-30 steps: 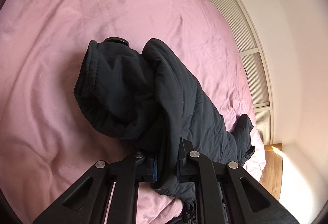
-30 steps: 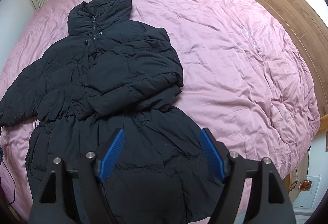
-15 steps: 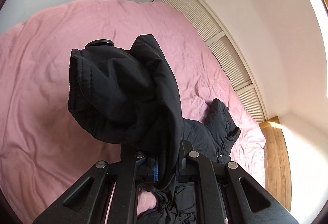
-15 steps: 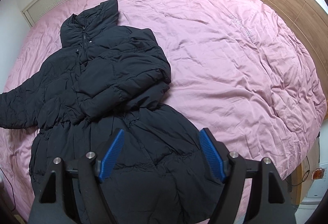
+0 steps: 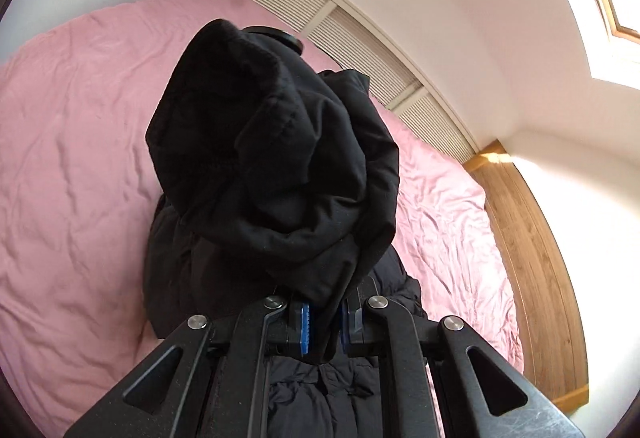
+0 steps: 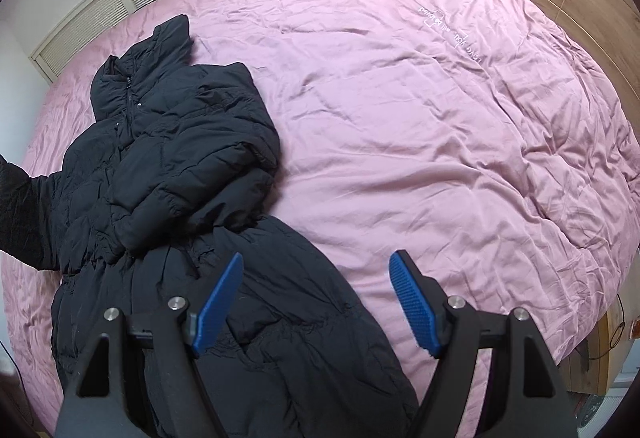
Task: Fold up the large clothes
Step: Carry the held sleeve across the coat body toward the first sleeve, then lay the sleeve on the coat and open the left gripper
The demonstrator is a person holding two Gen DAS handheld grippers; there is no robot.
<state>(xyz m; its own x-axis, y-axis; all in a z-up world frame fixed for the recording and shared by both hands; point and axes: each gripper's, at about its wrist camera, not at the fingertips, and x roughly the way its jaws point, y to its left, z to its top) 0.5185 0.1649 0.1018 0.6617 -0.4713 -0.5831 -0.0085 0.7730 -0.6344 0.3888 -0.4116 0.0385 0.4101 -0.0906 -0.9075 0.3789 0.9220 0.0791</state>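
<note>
Left tool point(image 5: 324, 322) clamped on black puffer coat point(image 6: 180, 173) sleeve cuff point(image 5: 256, 141), lifted above pink bed point(image 6: 420, 109), right tool point(image 6: 316, 302) fingers apart over coat hem

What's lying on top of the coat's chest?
One sleeve lies folded across the black coat. The other sleeve is clamped in the left claw. Anything under the fold is hidden.
</note>
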